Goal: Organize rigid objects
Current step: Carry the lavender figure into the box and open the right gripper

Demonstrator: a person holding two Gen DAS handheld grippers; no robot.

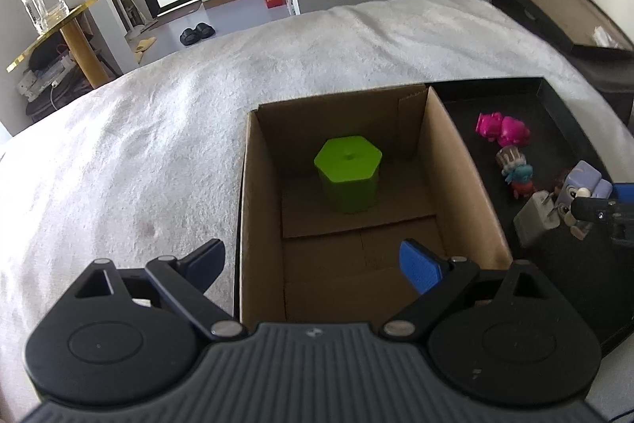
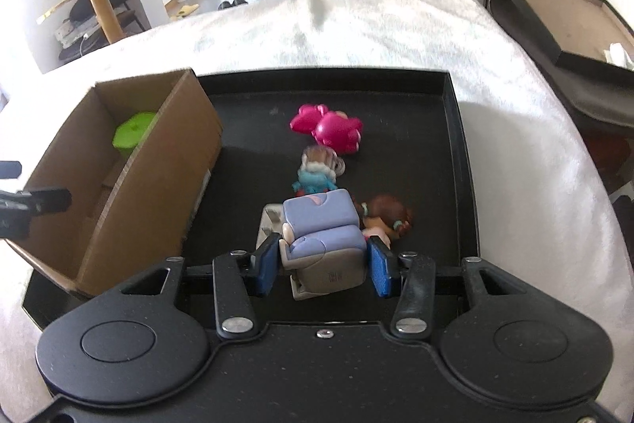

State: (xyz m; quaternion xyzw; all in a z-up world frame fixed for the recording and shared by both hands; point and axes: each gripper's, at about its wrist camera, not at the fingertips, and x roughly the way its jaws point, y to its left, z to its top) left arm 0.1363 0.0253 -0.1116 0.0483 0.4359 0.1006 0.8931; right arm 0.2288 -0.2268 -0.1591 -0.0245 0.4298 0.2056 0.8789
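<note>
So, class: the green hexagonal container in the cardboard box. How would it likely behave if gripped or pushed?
The green hexagonal container looks like rigid moulded plastic, so it should hold its shape. It stands on a flat base, with flat sides, so it would probably slide, not roll. It looks smooth, possibly slippery. Its weight cannot be judged.

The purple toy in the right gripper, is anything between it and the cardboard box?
Only the cardboard box's own near wall; the purple toy, shut in the right gripper, must clear it. Black tray between looks bare.
</note>
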